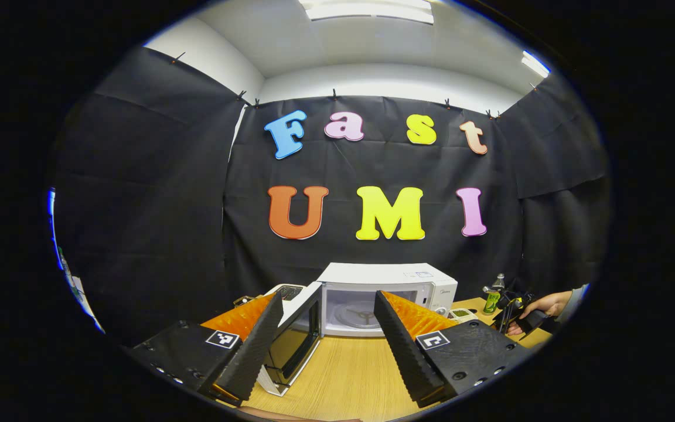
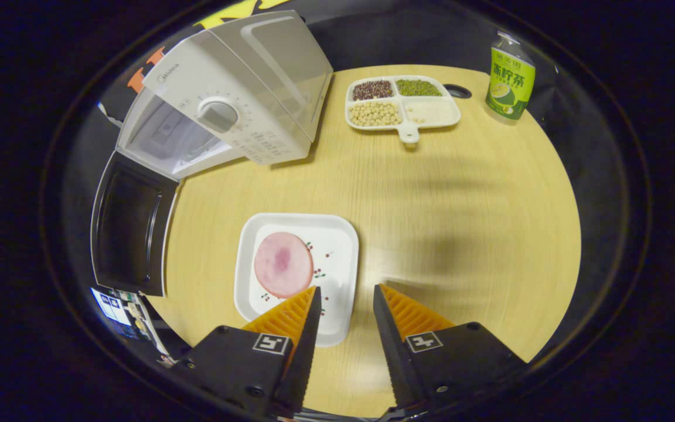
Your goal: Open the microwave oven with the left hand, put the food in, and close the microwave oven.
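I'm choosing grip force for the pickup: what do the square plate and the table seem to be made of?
Square plate: probably glazed ceramic or melamine; white, glossy, with a small printed pattern and a raised rim. Table: light wood or wood-look laminate; fine straight grain, smooth matte surface with soft shadows. The look alone cannot settle either.

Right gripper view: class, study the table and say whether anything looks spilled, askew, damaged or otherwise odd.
Nothing stands out. The microwave has its door swung open, as the task needs. The slice of meat lies flat on the white plate. The divided tray keeps its beans in their compartments, and the bottle stands upright.
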`<action>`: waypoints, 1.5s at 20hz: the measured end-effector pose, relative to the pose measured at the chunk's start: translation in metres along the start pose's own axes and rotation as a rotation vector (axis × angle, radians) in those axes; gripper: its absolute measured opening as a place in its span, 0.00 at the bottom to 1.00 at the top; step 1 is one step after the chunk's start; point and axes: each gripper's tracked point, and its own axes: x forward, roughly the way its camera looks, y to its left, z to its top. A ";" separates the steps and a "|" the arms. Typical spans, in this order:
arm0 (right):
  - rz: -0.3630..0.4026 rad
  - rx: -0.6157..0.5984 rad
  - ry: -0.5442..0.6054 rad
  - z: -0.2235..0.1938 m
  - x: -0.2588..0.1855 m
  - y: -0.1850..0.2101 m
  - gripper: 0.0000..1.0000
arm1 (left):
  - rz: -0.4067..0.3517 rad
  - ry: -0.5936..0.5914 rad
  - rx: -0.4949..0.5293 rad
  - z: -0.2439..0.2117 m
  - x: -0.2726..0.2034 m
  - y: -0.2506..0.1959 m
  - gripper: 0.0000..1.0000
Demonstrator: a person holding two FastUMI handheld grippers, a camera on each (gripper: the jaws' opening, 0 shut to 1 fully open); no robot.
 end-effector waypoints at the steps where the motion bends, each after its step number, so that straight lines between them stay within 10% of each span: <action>1: 0.024 0.012 0.040 -0.002 0.003 0.003 0.41 | 0.007 -0.001 0.004 -0.001 0.000 0.001 0.93; 6: 0.156 0.067 0.157 0.002 0.024 0.009 0.05 | 0.008 -0.008 0.000 0.001 -0.002 0.001 0.93; 18: 0.293 0.294 0.085 -0.026 0.001 -0.015 0.00 | -0.018 -0.026 0.013 0.003 -0.016 -0.001 0.93; 30: 0.301 0.512 -0.073 -0.047 0.013 0.102 0.00 | 0.019 -0.002 -0.002 -0.017 -0.022 0.039 0.91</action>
